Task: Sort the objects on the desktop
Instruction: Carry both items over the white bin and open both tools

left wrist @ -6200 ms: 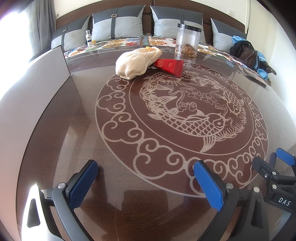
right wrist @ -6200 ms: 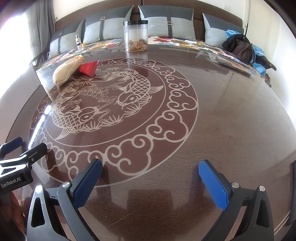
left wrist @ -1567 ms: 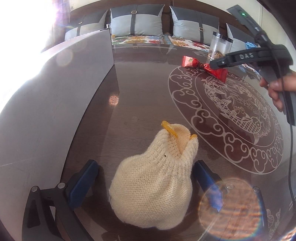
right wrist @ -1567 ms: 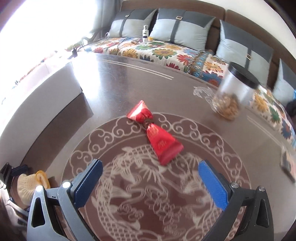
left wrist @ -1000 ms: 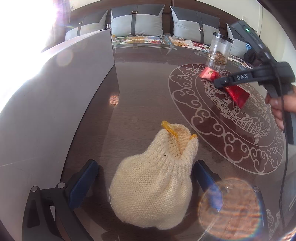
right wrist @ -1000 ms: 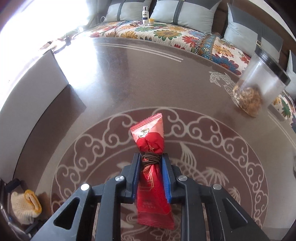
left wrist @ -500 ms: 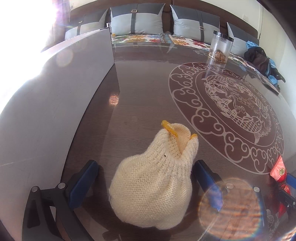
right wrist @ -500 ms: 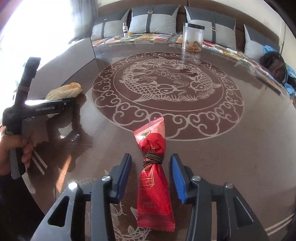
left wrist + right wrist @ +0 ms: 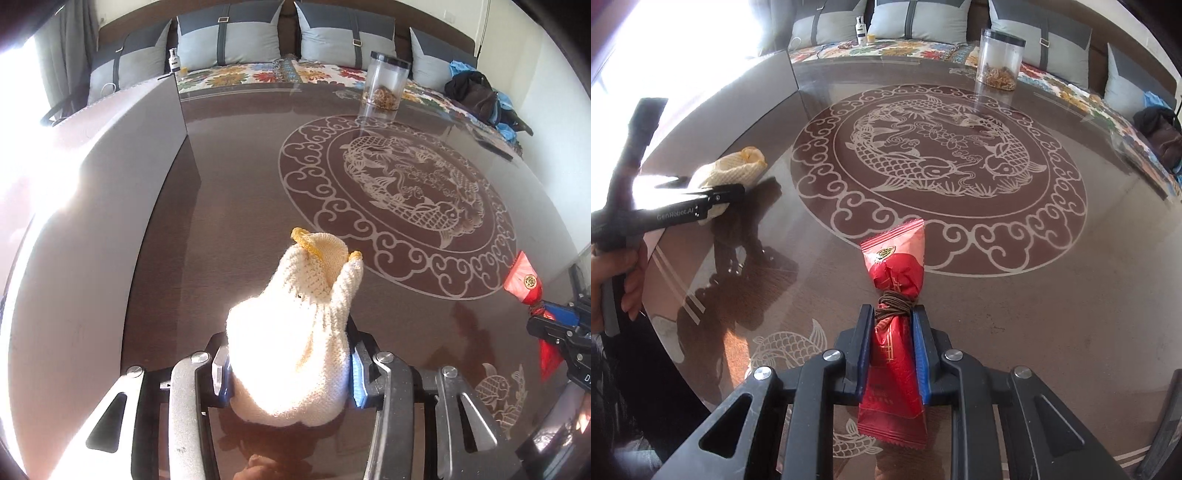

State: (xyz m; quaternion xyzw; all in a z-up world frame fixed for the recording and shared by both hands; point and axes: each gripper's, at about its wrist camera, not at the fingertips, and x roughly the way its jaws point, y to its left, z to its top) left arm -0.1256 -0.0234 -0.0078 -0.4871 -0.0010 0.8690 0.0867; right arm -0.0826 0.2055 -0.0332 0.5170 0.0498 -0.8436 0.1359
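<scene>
We see the left gripper (image 9: 288,369) clamped on the cream knitted pouch (image 9: 295,332) above the worktop (image 9: 240,177). The right gripper (image 9: 892,347) is closed around the red packet (image 9: 894,325), gripped just below its tied neck.

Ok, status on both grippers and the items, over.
Left gripper shut on cream knitted pouch. Right gripper shut on red foil packet. Clear plastic jar far off, nothing blocking.

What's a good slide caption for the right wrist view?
Right gripper shut on red packet above fish-patterned table.
</scene>
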